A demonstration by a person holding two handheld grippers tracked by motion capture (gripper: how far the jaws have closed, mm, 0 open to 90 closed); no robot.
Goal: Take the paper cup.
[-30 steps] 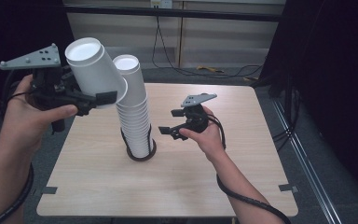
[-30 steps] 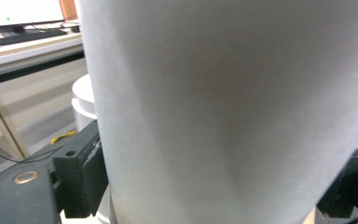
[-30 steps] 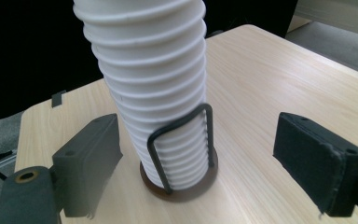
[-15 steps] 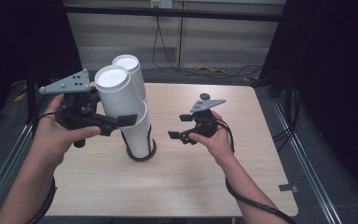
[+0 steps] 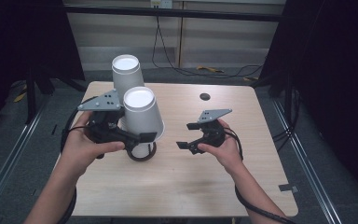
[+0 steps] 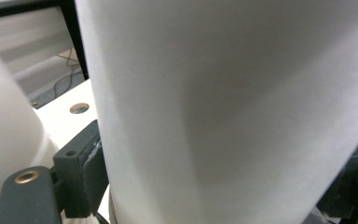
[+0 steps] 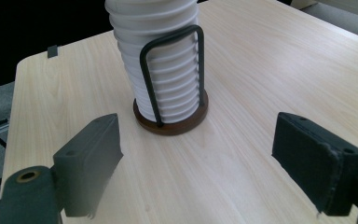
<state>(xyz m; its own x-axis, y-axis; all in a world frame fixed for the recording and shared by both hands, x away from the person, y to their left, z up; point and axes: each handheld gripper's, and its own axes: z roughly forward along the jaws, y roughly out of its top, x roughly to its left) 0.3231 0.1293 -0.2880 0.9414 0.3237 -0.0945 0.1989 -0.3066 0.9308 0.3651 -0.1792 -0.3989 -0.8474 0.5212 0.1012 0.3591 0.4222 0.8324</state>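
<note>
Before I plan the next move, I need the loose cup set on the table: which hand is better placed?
Left, probably. The left tool is already shut on the paper cup, low beside the cup stack. The right tool is open and holds nothing.

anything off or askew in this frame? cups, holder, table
Nothing spilled or damaged. The stack of cups sits upside down in its holder and leans slightly back-left in the high view. The left gripper is shut on a single inverted cup, tilted beside the stack. The right gripper is open, empty, over the table.
</note>
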